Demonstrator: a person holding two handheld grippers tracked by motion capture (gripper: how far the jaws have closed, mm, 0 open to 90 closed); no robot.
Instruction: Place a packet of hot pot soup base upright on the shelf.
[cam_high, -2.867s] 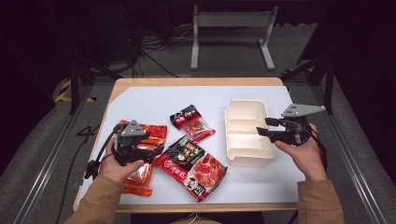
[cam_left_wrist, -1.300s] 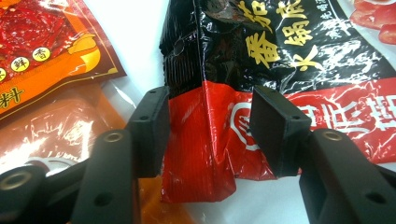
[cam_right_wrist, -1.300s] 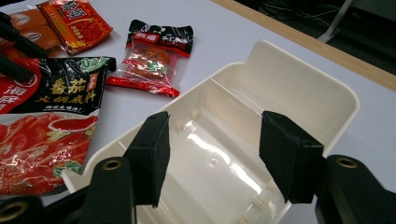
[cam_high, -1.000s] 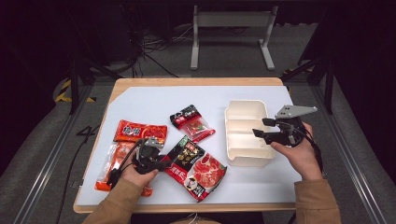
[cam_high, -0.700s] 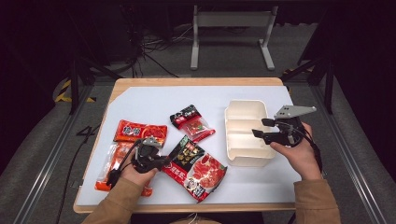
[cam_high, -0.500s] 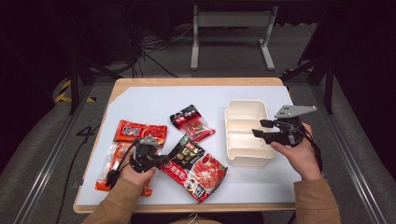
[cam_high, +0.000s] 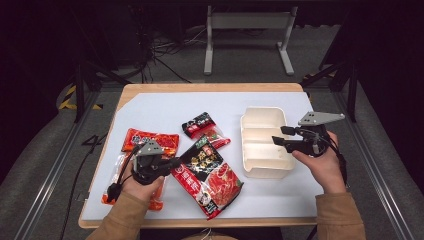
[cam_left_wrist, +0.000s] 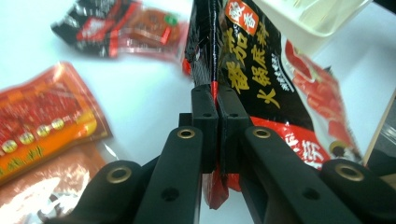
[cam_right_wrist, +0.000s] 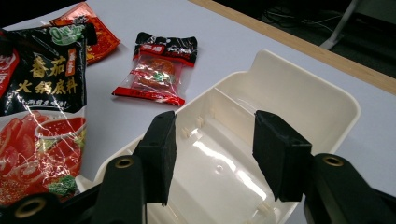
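The large black-and-red hotpot-base sachet (cam_high: 207, 175) near the desk's front edge is pinched by the left gripper's (cam_left_wrist: 211, 100) closed fingers, not yet in the white plastic divided tray (cam_high: 265, 141), where the right gripper's (cam_right_wrist: 214, 149) fingers gape empty.

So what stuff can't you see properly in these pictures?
- The big black soup packet: in the left gripper view its pinched edge is hidden between the left claw's shut jaws.
- The orange packet: in the high view the left hand and sleeve cover most of it.
- The white tray: in the right gripper view the open right claw blocks its near part.
- Small print on the little packet: too tiny in the high view.
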